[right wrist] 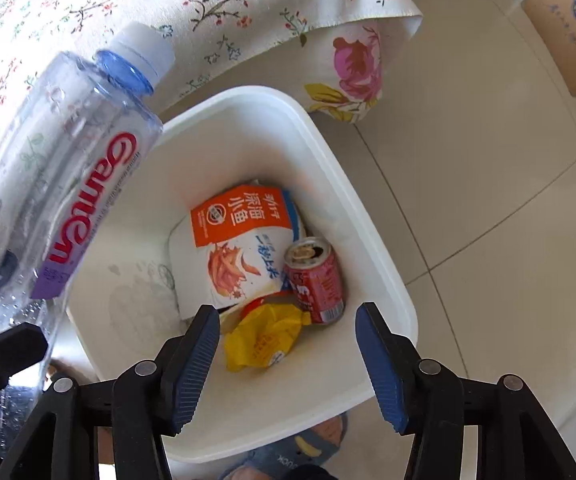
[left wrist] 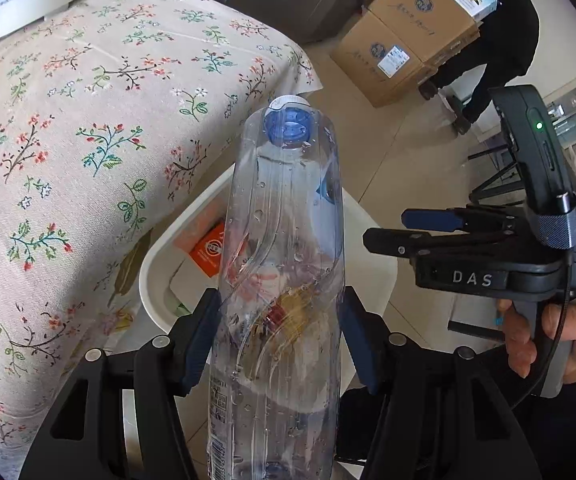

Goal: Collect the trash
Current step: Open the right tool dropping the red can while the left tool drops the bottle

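The left gripper (left wrist: 280,340) is gripping the bottle (left wrist: 284,240) lengthwise above the bin (right wrist: 372,216); the right gripper (right wrist: 288,364) is hanging open over it.

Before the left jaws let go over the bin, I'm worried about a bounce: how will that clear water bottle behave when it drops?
The bottle looks nearly empty, only droplets inside, so probably light. Its thin wall seems dented between the left gripper jaws, so likely soft, not fragile. Round, so it may roll against the red can in the white bin.

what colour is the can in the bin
Red, with white lettering; the can in the bin shows best in the right wrist view.
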